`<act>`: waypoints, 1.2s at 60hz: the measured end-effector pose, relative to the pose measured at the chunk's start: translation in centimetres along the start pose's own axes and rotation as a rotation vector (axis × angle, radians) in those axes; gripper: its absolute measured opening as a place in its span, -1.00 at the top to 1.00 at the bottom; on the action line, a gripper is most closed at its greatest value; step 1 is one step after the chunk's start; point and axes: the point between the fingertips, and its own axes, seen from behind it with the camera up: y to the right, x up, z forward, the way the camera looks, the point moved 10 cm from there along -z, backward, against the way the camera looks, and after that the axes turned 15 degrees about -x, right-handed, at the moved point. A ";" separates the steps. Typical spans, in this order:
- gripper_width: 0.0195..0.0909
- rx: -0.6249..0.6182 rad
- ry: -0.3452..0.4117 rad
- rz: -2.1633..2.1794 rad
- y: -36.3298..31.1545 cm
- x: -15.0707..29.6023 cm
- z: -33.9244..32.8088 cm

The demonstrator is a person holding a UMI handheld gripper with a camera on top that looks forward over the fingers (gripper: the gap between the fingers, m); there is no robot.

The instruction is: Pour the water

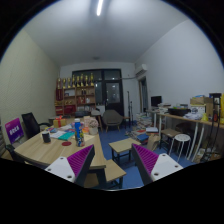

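the gripper [113, 165] hangs at lower centre, jaws apart on nothing, magenta pads [82, 160] flat and angular. a slim blue bottle [79, 128] stands upright, long axis vertical, on the pale wooden table [40, 152] at left.

A long light wooden table [45, 150] strewn with small colourful items stands before red-and-white shelving [78, 97]. A dark framed window [110, 88] fills the far wall; a white stool [181, 143] sits beside a cluttered desk [190, 118].

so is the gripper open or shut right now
Open. The gripper holds nothing; its two pink pads stand apart, with a wooden table and the room showing between them.
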 end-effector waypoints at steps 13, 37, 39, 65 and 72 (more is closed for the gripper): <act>-0.73 -0.027 0.015 -0.044 -1.1 -0.5 1.0; -0.73 0.078 0.042 -0.045 -12.2 -1.3 8.2; -0.73 0.093 0.045 -0.051 -13.8 -1.3 9.6; -0.67 0.085 0.009 -0.080 -32.2 -4.9 28.3; -0.67 0.052 0.011 -0.109 -34.8 -5.5 31.9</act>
